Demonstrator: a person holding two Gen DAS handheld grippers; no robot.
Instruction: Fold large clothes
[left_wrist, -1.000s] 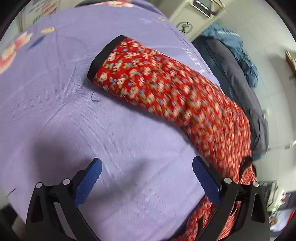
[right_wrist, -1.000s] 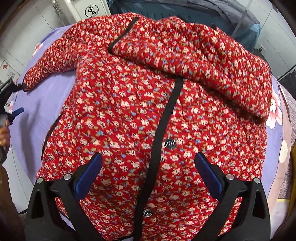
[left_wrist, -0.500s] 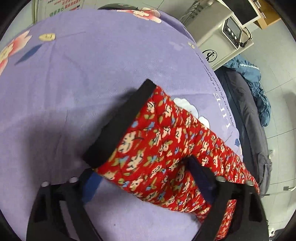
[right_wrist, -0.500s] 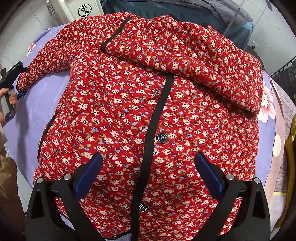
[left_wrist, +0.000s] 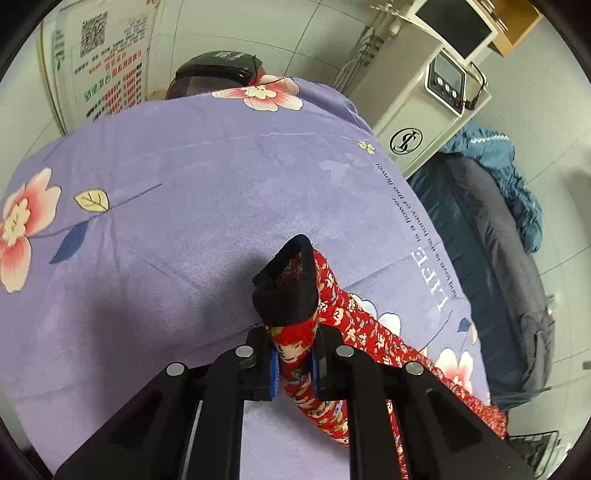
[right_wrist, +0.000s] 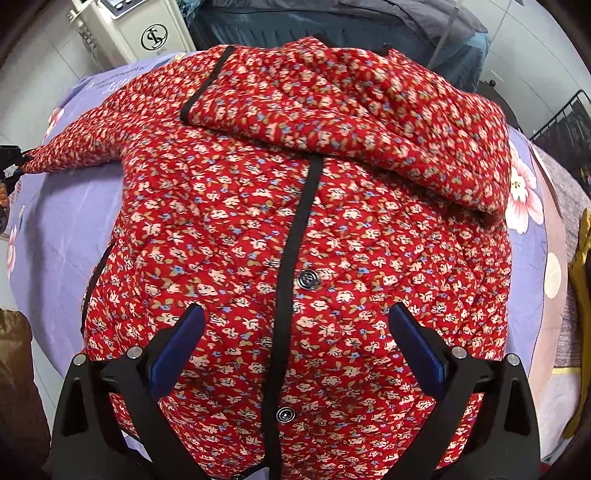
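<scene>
A red floral quilted jacket (right_wrist: 332, 229) with black trim and buttons lies front up on a purple flowered sheet (right_wrist: 62, 221). Its right sleeve is folded across the chest. Its left sleeve (right_wrist: 74, 147) stretches out to the left. My left gripper (left_wrist: 294, 363) is shut on that sleeve (left_wrist: 354, 332) just behind its black cuff (left_wrist: 291, 291), which sticks up above the sheet (left_wrist: 166, 229). The left gripper also shows in the right wrist view (right_wrist: 9, 166) at the sleeve's end. My right gripper (right_wrist: 295, 343) is open and empty, hovering over the jacket's lower front.
A white machine (left_wrist: 424, 107) stands beyond the bed's far edge, also seen in the right wrist view (right_wrist: 144, 33). A dark bed with blue and grey bedding (left_wrist: 491, 236) lies to the right. A black round object (left_wrist: 218, 74) sits behind the sheet. A yellow item (right_wrist: 581, 266) lies at the right.
My left gripper moved forward onto the sleeve end and closed on it, lifting the cuff. My right gripper stayed open and drifted slightly over the jacket.
</scene>
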